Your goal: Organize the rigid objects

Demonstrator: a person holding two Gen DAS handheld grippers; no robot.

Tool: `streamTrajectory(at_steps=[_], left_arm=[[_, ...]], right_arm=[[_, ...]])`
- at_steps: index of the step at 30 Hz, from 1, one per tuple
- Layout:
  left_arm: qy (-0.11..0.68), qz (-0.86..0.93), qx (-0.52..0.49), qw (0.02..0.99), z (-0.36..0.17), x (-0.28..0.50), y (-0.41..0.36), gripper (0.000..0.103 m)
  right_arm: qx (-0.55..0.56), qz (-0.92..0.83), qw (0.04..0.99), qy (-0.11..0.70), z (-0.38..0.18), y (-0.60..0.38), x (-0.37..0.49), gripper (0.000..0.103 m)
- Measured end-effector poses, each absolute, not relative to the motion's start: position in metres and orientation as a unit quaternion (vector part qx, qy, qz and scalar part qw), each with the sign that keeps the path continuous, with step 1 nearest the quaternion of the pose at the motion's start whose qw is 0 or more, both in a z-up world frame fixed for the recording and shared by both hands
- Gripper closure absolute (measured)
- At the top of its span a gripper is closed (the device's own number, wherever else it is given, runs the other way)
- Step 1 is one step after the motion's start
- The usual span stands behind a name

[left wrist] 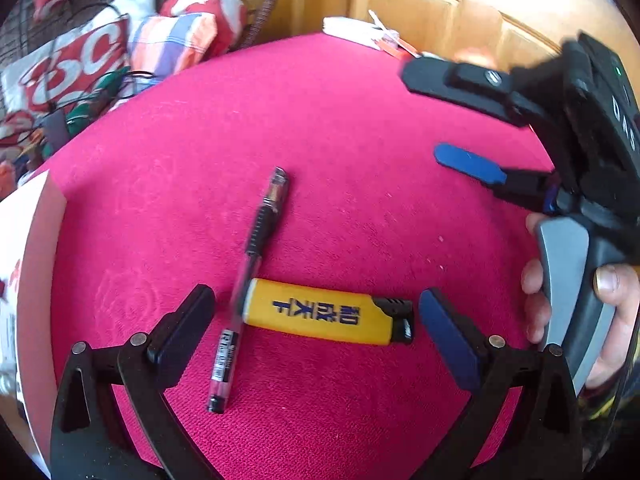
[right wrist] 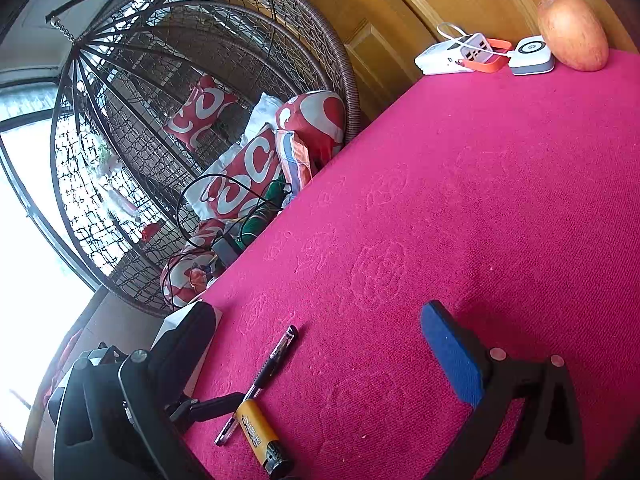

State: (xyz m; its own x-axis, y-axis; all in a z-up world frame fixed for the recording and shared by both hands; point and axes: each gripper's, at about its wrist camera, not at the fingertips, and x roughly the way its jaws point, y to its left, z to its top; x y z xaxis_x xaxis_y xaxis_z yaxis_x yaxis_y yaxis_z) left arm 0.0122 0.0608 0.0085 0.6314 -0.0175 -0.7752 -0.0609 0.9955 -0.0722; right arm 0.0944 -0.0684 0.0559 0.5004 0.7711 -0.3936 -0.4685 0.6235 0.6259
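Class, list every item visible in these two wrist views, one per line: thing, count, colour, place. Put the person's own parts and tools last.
lighter: 1, yellow with black head, on the cloth between the left gripper's fingers, touching the pen
pen: 1, clear barrel, black grip, on the cloth, crossing the lighter's yellow end
tablecloth: 1, magenta, covers the table
fruit: 1, orange-red, far corner of the cloth
charger hub: 1, white, beside the fruit
small device: 1, white and grey, between hub and fruit
hanging chair: 1, brown wicker, beyond the table
cushions: several, red and white, in the chair
left gripper: 1, black, open
right gripper: 1, black, open
hand: 1, holding the right gripper's handle
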Motion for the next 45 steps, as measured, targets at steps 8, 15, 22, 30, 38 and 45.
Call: streamTrajectory(at_steps=[8,15,22,30,38,45], left_arm=[[0.43,0.088,-0.018,0.898,0.001,0.016,0.054,0.0],[0.429,0.086,0.013,0.899,0.002,0.0,0.054,0.0],[0.434,0.108,-0.012,0.895,-0.001,-0.041,0.075,0.0],[0.436,0.124,-0.059,0.889,-0.002,-0.061,0.091,0.0],[0.426,0.082,-0.047,0.9,0.006,-0.057,0.077,0.008],[0.387,0.055,-0.027,0.92,0.029,-0.051,0.064,0.026]], right_arm=[[0.226,0.371,0.836,0.335,0.056,-0.068,0.095,0.0],[0.225,0.371,0.836,0.336,0.055,-0.068,0.095,0.0],[0.226,0.371,0.836,0.336,0.055,-0.068,0.096,0.0],[0.226,0.372,0.836,0.336,0.056,-0.068,0.096,0.0],[0.227,0.373,0.835,0.335,0.056,-0.069,0.097,0.0],[0.227,0.372,0.835,0.335,0.056,-0.068,0.096,0.0]])
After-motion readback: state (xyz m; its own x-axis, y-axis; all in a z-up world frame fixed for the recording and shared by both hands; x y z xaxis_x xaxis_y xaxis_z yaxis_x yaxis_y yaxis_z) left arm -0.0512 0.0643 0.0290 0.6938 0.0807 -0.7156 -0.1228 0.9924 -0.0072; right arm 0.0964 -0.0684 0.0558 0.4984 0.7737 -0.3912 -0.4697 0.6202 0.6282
